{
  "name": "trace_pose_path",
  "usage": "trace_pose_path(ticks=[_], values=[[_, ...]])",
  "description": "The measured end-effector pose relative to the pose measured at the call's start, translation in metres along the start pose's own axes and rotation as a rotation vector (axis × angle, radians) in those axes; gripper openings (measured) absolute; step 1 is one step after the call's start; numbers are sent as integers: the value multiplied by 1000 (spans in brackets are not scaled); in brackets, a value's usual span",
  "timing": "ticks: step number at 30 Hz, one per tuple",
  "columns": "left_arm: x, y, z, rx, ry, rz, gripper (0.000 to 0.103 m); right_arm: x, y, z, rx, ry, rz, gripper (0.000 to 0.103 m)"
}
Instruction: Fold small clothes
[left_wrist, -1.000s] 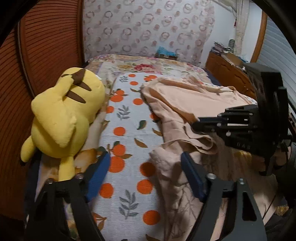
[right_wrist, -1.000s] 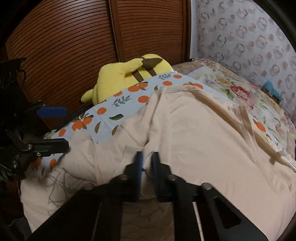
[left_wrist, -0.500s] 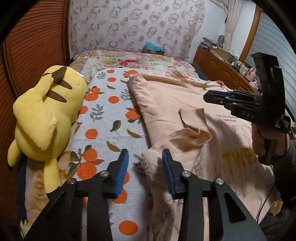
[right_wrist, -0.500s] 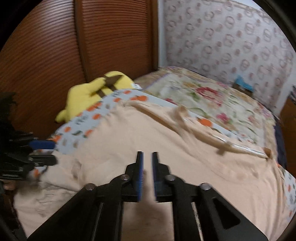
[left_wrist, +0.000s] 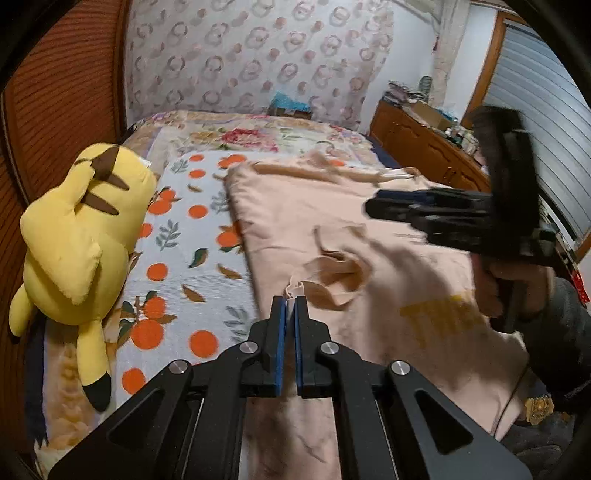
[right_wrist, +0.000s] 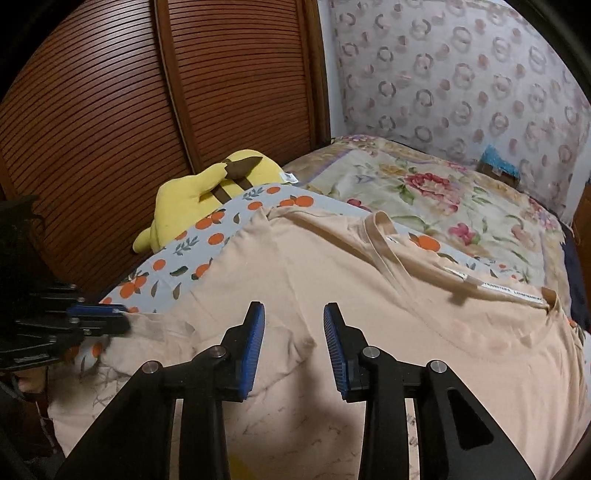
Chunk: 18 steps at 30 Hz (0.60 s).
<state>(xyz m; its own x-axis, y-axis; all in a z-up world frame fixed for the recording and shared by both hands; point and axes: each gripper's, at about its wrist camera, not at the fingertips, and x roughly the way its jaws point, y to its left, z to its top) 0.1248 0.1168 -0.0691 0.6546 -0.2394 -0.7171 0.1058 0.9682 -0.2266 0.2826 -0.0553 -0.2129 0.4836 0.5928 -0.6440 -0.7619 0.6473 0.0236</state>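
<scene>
A peach T-shirt (left_wrist: 332, 229) with yellow lettering lies spread on the bed; it also fills the right wrist view (right_wrist: 332, 266). My left gripper (left_wrist: 290, 306) is shut on the shirt's left edge near a bunched sleeve fold (left_wrist: 336, 273). In the right wrist view the left gripper (right_wrist: 118, 319) shows at the left, pinching that edge. My right gripper (right_wrist: 293, 325) is open and empty, hovering over the middle of the shirt. In the left wrist view it (left_wrist: 373, 208) appears blurred above the shirt's right side.
A yellow plush toy (left_wrist: 77, 236) lies along the bed's left edge beside the wooden slatted wall (right_wrist: 110, 110). An orange-print blanket (left_wrist: 184, 236) lies under the shirt, a floral quilt (right_wrist: 443, 192) beyond it. A wooden dresser (left_wrist: 424, 147) stands at the right.
My left gripper closed on the shirt's left edge. My right gripper let go, lifted away from the cloth and opened its jaws over the middle of the shirt.
</scene>
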Motion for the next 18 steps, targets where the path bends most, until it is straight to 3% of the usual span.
trace_pose_path(ticks=[2, 7, 14, 18], values=[[-6, -13, -2, 21, 9, -26, 5, -9, -16, -2, 0, 9, 1, 34], [-8, -36, -9, 70, 27, -43, 5, -22, -15, 4, 3, -2, 6, 34], [-18, -29, -11, 37, 19, -53, 9, -21, -10, 8, 7, 6, 54, 34], [-30, -26, -14, 27, 1, -56, 24, -5, -2, 12, 7, 40, 99, 34]])
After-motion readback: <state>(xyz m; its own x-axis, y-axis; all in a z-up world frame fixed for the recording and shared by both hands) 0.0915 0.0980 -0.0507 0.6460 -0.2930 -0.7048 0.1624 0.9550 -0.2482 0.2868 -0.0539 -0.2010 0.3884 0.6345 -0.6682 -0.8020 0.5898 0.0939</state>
